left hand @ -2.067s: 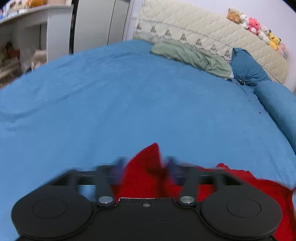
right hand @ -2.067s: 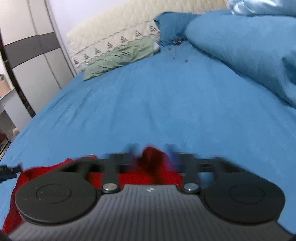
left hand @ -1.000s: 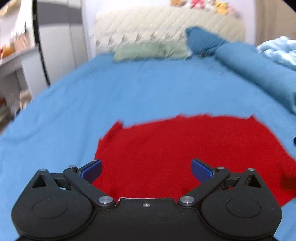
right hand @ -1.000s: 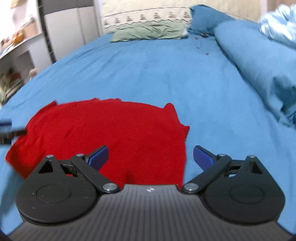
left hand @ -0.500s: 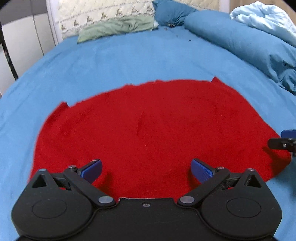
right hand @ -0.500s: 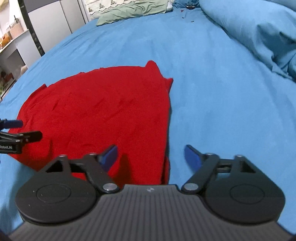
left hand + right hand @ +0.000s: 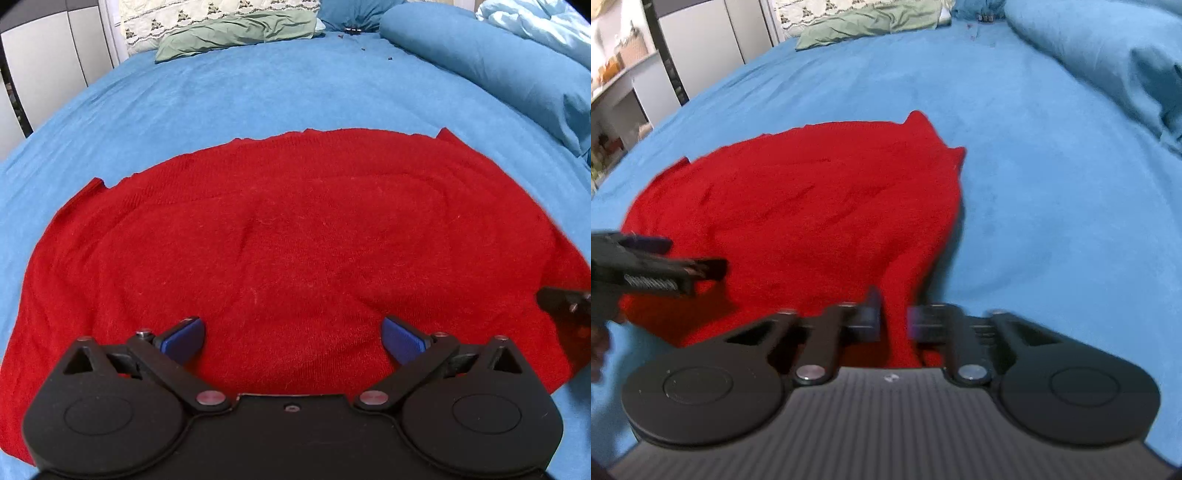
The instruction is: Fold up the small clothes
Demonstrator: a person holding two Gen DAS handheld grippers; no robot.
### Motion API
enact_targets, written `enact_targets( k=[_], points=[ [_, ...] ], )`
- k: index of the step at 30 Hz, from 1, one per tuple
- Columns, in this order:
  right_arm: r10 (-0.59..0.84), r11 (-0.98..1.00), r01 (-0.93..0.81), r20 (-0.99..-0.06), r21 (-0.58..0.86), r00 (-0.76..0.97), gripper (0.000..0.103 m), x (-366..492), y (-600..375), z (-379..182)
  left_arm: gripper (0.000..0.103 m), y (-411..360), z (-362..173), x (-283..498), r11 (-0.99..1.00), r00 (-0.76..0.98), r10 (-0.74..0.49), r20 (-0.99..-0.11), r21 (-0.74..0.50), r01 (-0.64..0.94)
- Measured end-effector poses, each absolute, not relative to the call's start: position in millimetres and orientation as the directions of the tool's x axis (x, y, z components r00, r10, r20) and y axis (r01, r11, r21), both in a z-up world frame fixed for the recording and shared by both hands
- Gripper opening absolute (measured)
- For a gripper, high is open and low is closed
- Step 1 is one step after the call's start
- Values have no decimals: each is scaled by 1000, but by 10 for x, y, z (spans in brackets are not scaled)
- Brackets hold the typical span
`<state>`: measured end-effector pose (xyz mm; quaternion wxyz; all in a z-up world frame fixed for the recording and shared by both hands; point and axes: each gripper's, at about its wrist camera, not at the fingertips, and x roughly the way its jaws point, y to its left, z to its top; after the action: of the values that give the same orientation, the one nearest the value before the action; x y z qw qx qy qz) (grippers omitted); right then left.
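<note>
A red knit garment lies spread flat on the blue bed. My left gripper is open and empty, its blue pads just above the garment's near edge. In the right wrist view the garment lies to the left, and my right gripper is shut on a raised fold at its near right edge. The left gripper shows at the left of that view, and the right gripper's tip shows at the right edge of the left wrist view.
A green cloth lies by the quilted headboard at the far end. Blue pillows and a rolled duvet run along the right side. A wardrobe and shelves stand to the left of the bed.
My right gripper has gone from open to shut on the garment's near right edge, lifting a fold. My left gripper stays open and has come closer over the near edge.
</note>
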<state>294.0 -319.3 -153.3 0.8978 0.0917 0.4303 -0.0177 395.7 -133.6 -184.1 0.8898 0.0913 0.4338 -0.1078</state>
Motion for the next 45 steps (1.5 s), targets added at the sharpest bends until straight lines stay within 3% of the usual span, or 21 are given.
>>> enact_targets(
  k=[4,7,10,14,19,23,25,26,27,29,32,36,39,45],
  points=[
    [66,943,222,-792,248,608,25,3045,-3237,-1325,103,-1296,-1830,4048,960,573,-143,-807,28,280],
    [111,915,225,-746,335,656,24,3148,-3163,-995,103,-1164,-1738,4096,957,535,-192,-823,-37,287],
    [155,920,150,-690,361,707,23,3319,-2853,-600,103,-875,-1507,4085,960,542,-226,-810,-92,263],
    [301,923,-52,-632,381,714,23,3610,-2063,-312,103,-303,-1162,3894,966,639,-204,-742,-47,254],
    [515,857,-322,-624,403,587,22,3860,-919,-672,103,486,-1275,3555,976,656,-188,-731,-66,207],
    [513,855,-348,-726,384,458,24,4016,-370,-1282,103,805,-1624,3299,979,655,-201,-728,-124,163],
    [513,856,-335,-735,395,443,27,4042,-327,-1461,103,836,-1684,3288,970,614,-237,-753,-148,192],
    [519,852,-335,-727,402,449,37,4048,-339,-1461,103,844,-1677,3286,967,613,-248,-750,-154,203],
    [530,846,-335,-715,414,456,64,4047,-372,-1423,103,855,-1663,3273,966,624,-255,-739,-161,204],
    [527,849,-333,-682,409,507,91,4003,-471,-1266,103,874,-1636,3270,962,626,-270,-731,-182,202],
    [514,858,-343,-602,383,611,93,3830,-732,-894,103,875,-1600,3256,960,636,-279,-719,-199,196],
    [348,935,-237,-565,263,748,100,3358,-1158,-668,103,883,-1570,3209,951,649,-310,-695,-238,199],
    [224,974,-156,-587,165,778,100,2946,-1312,-882,103,913,-1558,3189,954,666,-298,-684,-245,174],
    [124,992,-82,-651,96,749,100,2521,-1366,-1464,103,1021,-1580,3238,960,669,-266,-694,-257,115]
  ],
)
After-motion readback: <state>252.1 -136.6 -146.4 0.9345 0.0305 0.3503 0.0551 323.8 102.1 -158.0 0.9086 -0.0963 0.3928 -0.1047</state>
